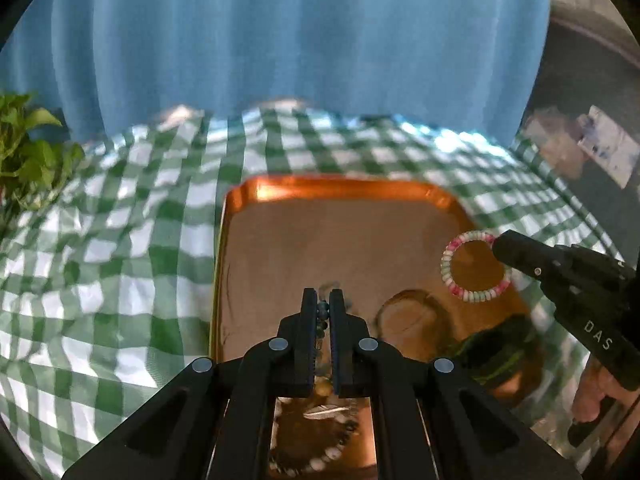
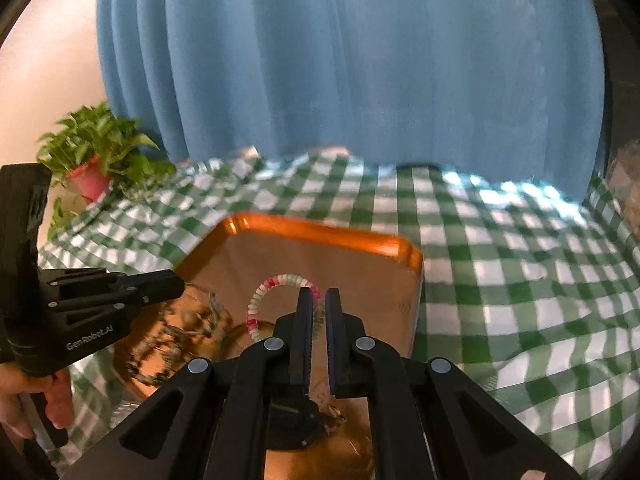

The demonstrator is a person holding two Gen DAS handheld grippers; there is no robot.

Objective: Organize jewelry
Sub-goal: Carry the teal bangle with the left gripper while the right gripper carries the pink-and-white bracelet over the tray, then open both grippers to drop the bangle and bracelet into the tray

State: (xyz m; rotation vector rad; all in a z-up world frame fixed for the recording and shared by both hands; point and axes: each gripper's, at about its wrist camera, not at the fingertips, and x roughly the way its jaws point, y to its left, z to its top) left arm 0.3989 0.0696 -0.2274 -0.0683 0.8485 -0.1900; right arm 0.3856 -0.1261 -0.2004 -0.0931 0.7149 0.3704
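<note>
A copper tray (image 1: 344, 188) (image 2: 360, 244) lies on the checked cloth. My left gripper (image 1: 323, 300) is shut on a dark beaded necklace (image 1: 322, 314) that hangs down to the tray, its white and dark beads (image 1: 332, 452) trailing below. My right gripper (image 2: 318, 298) is shut on a pink, white and green beaded bracelet (image 2: 264, 296) (image 1: 452, 276), held above the tray's right side. A dark green bangle (image 1: 496, 352) and a clear ring-shaped piece (image 1: 416, 312) lie on the tray. The left gripper shows in the right wrist view (image 2: 176, 284).
A green and white checked cloth (image 1: 120, 240) (image 2: 520, 280) covers the table. A potted plant in a pink pot (image 2: 90, 178) stands at the far left. A blue curtain (image 1: 304, 40) hangs behind the table.
</note>
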